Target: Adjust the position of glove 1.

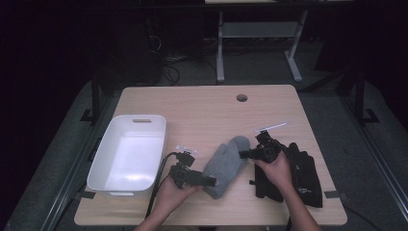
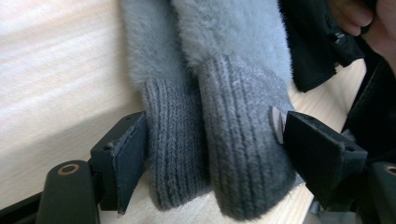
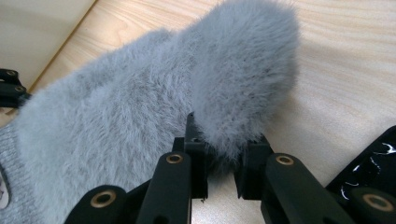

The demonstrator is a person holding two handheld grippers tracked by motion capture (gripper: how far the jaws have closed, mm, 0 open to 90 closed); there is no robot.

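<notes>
surface: pale wood top (image 1: 202, 110), round cable hole (image 1: 242, 97) up at 12 o'clock, strips of dark tape at the near corners.
room: pretty dark all round, grey floor, tangle of cables and a pale desk frame (image 1: 255, 38) behind at 12.
bin: white tub (image 1: 129, 153) at 9 o'clock on the surface, nothing in it.
grey mittens: fuzzy pair (image 1: 226, 166) lying dead centre, ribbed cuffs toward 7, fluffy tips toward 1.
left gripper: (image 1: 211, 182) at 6 o'clock, jaws spread wide around both knit cuffs (image 2: 219, 154), pads right at the cuffs' outer sides.
right gripper: (image 1: 243, 154) at 4 o'clock, jaws nearly together, pinching the fluffy tip (image 3: 243, 79) of one mitten.
black gloves: dark pair (image 1: 300, 175) at 4 to 5 o'clock, partly under the right hand (image 1: 274, 168).
hard to make out: can't tell if the left pads actually press the cuffs; small tag on one cuff unreadable; black gloves mostly a dark blob, cut off in both gripper views.
</notes>
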